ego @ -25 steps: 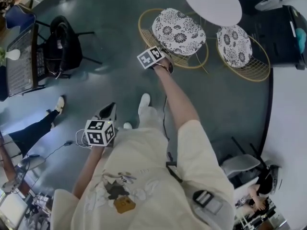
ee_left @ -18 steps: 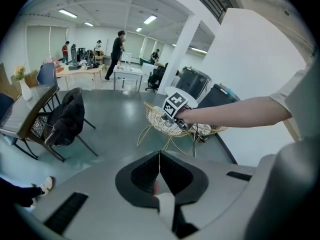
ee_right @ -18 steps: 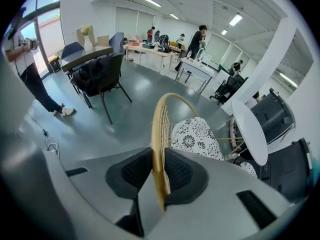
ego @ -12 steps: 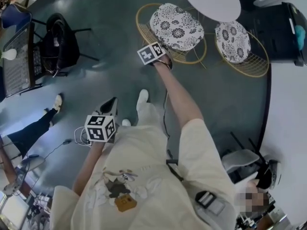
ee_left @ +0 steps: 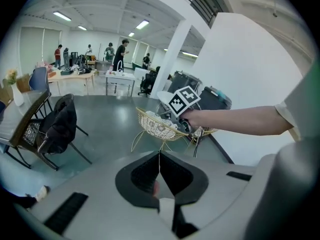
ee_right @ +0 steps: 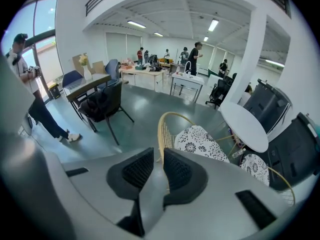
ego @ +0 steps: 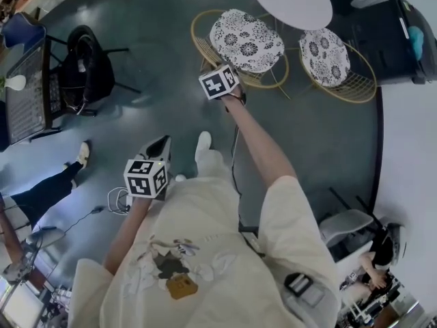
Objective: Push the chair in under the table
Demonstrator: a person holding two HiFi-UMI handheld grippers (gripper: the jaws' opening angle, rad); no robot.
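The gold wire chair (ego: 246, 41) with a flowered cushion stands by the round white table (ego: 291, 1), its seat outside the tabletop. My right gripper (ego: 212, 70) hovers at the chair's back rim. In the right gripper view (ee_right: 159, 151) its jaws are closing with a narrow gap and nothing between the pads; the gold rim (ee_right: 161, 129) shows just beyond the tips. The left gripper (ego: 162, 141) hangs low by my leg, far from the chair. In its own view (ee_left: 160, 154) its pads meet, with the chair (ee_left: 155, 126) beyond it.
A second flowered chair (ego: 329, 57) sits right of the table. Black cases (ego: 403, 39) stand at the far right. At left are a black chair draped with a jacket (ego: 89, 67), a desk (ego: 27, 91) and another person's leg (ego: 48, 186). Cables (ego: 116, 200) lie near my feet.
My right gripper has lifted off the chair's back rim and rolled a little. The chair has not shifted relative to the table. The left gripper has barely moved.
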